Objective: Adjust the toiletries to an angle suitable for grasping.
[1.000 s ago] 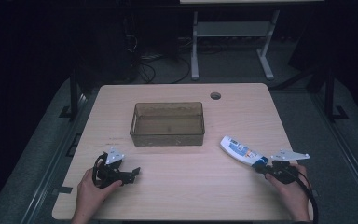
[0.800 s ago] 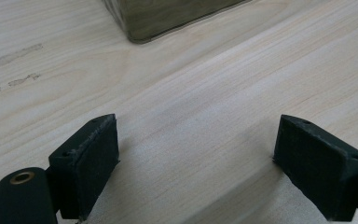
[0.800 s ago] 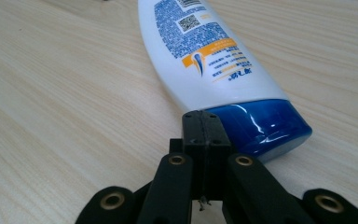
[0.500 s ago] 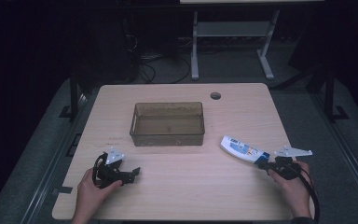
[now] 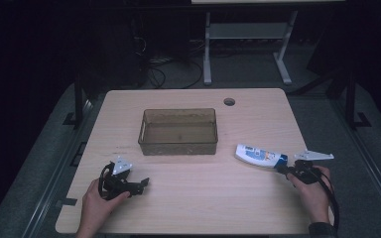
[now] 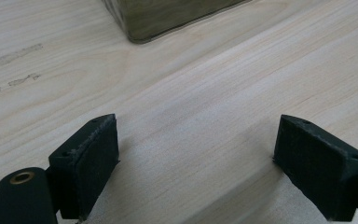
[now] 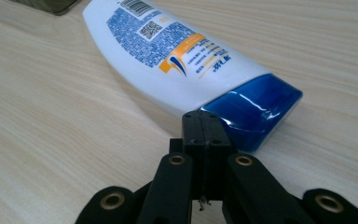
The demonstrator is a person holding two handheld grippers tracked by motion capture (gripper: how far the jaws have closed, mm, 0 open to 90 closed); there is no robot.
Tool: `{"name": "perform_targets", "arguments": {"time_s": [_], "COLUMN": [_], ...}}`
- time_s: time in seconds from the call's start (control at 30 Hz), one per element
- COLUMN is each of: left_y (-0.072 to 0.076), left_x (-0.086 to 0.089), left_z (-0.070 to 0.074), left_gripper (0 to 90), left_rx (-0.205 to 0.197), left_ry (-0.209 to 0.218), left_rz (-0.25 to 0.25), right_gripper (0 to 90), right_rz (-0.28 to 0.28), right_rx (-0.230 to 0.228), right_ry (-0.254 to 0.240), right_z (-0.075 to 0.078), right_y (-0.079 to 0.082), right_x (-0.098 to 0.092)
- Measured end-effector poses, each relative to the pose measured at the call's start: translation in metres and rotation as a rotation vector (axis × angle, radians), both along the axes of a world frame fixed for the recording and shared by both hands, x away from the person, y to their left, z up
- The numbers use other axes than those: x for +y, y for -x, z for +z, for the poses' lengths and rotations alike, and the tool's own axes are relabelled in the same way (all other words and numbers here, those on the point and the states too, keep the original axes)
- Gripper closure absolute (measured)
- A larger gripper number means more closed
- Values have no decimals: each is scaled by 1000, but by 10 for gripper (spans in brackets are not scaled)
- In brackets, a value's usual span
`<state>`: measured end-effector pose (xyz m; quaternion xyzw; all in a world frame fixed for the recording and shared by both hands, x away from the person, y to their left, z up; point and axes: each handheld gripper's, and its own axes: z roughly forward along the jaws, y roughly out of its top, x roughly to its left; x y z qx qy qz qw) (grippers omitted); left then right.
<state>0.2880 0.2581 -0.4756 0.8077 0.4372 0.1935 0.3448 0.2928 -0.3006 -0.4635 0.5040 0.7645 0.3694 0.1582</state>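
A white bottle (image 5: 258, 156) with a blue cap lies on its side on the table's right part; in the right gripper view the bottle (image 7: 177, 60) shows its printed label and blue cap (image 7: 254, 109). My right gripper (image 5: 290, 170) sits just behind the cap, and in its own view the right gripper (image 7: 206, 123) has its jaws pressed together with nothing between them, tips at the cap's near side. My left gripper (image 5: 141, 183) rests on the table at the front left. In its own view the left gripper (image 6: 196, 154) stands wide open over bare wood.
A translucent brown bin (image 5: 178, 131) stands in the middle of the wooden table (image 5: 188, 208); its corner (image 6: 168, 18) appears at the top of the left gripper view. A cable hole (image 5: 229, 101) lies at the back. Dark floor and a white desk frame (image 5: 245, 44) lie beyond.
My right hand and gripper have shifted slightly, staying just behind the bottle's cap. The bottle, bin and left gripper have not moved.
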Motion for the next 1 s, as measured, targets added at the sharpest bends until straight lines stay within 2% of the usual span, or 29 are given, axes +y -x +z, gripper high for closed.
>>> {"name": "perform_targets", "arguments": {"time_s": [0.37, 0.53, 0.67, 0.77, 1.0], "left_y": [0, 0, 0, 0, 0], "left_x": [0, 0, 0, 0, 0], "left_z": [0, 0, 0, 0, 0], "left_gripper": [126, 126, 126, 126, 126], "left_rx": [0, 0, 1, 0, 0], "left_ry": [1, 1, -1, 0, 1], "left_rz": [1, 1, -1, 0, 0], "right_gripper": [900, 900, 900, 900, 900], "right_rz": [-33, -33, -26, -19, -2], "right_rx": [-12, -11, -17, -18, -26], "right_ry": [-3, -3, -31, -35, -56], "right_z": [0, 0, 10, 13, 24], "right_y": [-12, -13, -11, -12, -26], "right_x": [-5, -5, 0, 4, 20]}}
